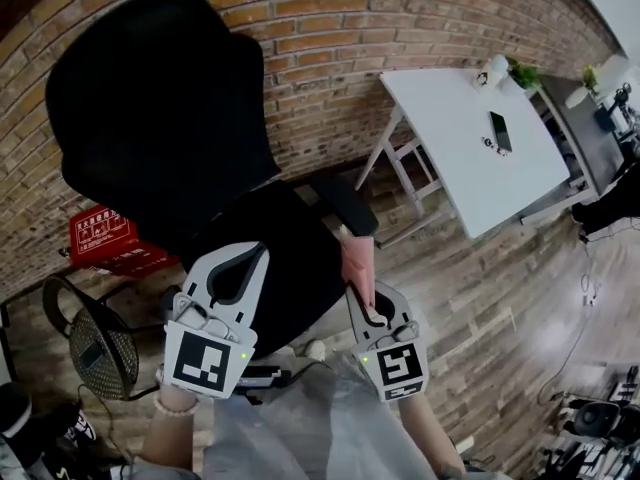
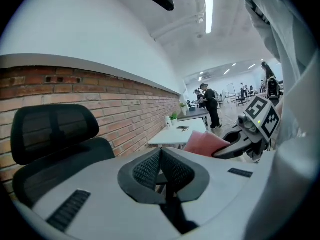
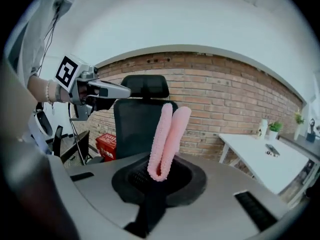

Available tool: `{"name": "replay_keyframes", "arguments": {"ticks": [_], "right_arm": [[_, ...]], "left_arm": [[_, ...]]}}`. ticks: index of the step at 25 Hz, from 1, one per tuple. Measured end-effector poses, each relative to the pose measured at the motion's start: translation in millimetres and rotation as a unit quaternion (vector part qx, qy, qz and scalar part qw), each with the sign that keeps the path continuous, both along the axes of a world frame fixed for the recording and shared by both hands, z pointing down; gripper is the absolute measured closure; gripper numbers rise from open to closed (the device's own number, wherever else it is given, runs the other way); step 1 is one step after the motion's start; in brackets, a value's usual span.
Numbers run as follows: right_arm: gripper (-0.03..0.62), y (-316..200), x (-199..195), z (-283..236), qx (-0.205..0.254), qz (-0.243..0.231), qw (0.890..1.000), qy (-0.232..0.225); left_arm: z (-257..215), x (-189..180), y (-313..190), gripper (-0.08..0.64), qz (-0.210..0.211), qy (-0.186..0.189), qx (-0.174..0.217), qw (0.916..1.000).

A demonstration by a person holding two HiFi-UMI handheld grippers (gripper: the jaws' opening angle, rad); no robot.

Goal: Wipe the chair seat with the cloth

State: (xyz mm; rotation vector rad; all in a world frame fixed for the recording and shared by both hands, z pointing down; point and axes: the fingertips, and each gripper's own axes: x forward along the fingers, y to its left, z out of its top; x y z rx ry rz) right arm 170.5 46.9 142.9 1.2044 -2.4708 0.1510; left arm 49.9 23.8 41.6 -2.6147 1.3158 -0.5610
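A black office chair fills the head view, its backrest (image 1: 150, 98) at upper left and its seat (image 1: 295, 258) just beyond both grippers. My right gripper (image 1: 362, 298) is shut on a folded pink cloth (image 1: 358, 260) at the seat's right edge. In the right gripper view the pink cloth (image 3: 167, 134) stands up out of the right gripper (image 3: 157, 176), in front of the backrest (image 3: 140, 116). My left gripper (image 1: 262, 251) hovers over the seat's near left part, shut on nothing. The left gripper (image 2: 161, 156) shows pads pressed together, with the cloth (image 2: 205, 143) to its right.
A white table (image 1: 480, 138) with a phone stands to the right on the wooden floor. A red box (image 1: 105, 238) and a wire mesh basket (image 1: 95, 343) sit left of the chair by the brick wall. The chair's armrest (image 1: 345, 203) juts out at the right.
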Motion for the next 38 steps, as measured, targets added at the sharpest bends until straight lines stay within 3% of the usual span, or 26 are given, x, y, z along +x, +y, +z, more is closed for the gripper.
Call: {"name": "replay_keyframes", "arguments": {"ticks": [3, 8, 15, 24, 38], "right_arm": [[0.538, -2.2, -4.4, -28.1, 0.04, -0.011, 0.999, 0.011], [0.538, -12.0, -10.1, -61.2, 0.062, -0.013, 0.998, 0.01], [0.538, -22.9, -15.0, -92.2, 0.099, -0.025, 0.995, -0.003], [0.538, -33.9, -18.2, -98.5, 0.108, -0.025, 0.994, -0.004], [0.54, -37.1, -27.0, -96.9, 0.116, -0.027, 0.993, 0.01]], "left_arm": [[-15.7, -5.3, 0.7, 0.541, -0.011, 0.012, 0.011, 0.9998], [-36.7, -9.5, -6.1, 0.541, -0.023, 0.045, 0.012, 0.9986], [-47.7, -10.4, -7.7, 0.541, -0.025, 0.055, 0.015, 0.9981], [-36.2, -9.5, -16.0, 0.541, -0.023, 0.051, -0.001, 0.9984], [-33.2, -9.5, -22.8, 0.541, -0.015, 0.042, 0.007, 0.999]]}}
